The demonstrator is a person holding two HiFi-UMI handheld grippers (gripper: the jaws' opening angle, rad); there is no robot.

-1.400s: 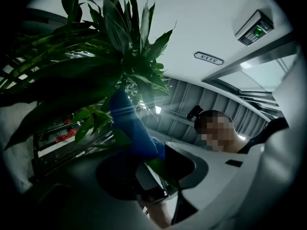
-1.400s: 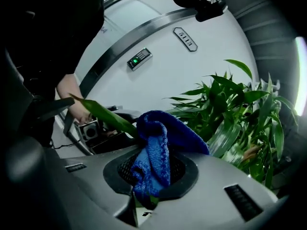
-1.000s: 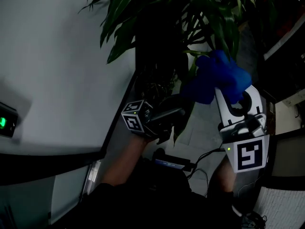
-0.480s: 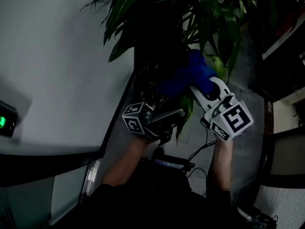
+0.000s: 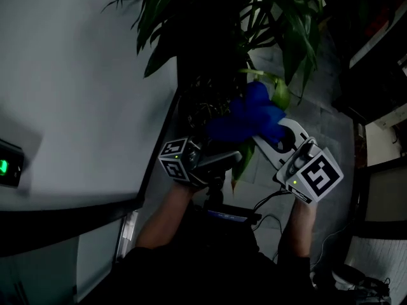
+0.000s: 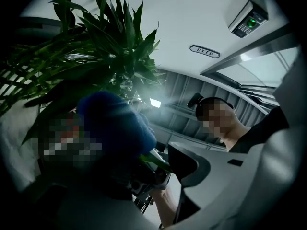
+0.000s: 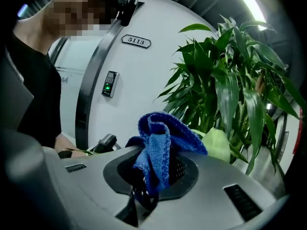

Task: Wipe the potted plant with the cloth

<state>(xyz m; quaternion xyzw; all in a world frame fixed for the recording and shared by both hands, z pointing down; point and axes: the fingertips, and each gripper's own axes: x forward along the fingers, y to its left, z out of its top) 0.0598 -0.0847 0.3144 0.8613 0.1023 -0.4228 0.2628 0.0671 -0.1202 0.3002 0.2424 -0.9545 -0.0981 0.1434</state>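
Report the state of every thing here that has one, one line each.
right gripper, shut on the cloth.
cloth, bunched, clamped in the right gripper, up among the leaves.
left gripper, shut on a leaf, as far as the dark views show.
leaf, pinched, hanging below the cloth.
plant, upright, foliage green.
keypad, green light on.

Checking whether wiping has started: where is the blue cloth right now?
In the head view's centre, the blue cloth is clamped in the right gripper, up against the lower leaves of the potted plant and just above the left gripper.
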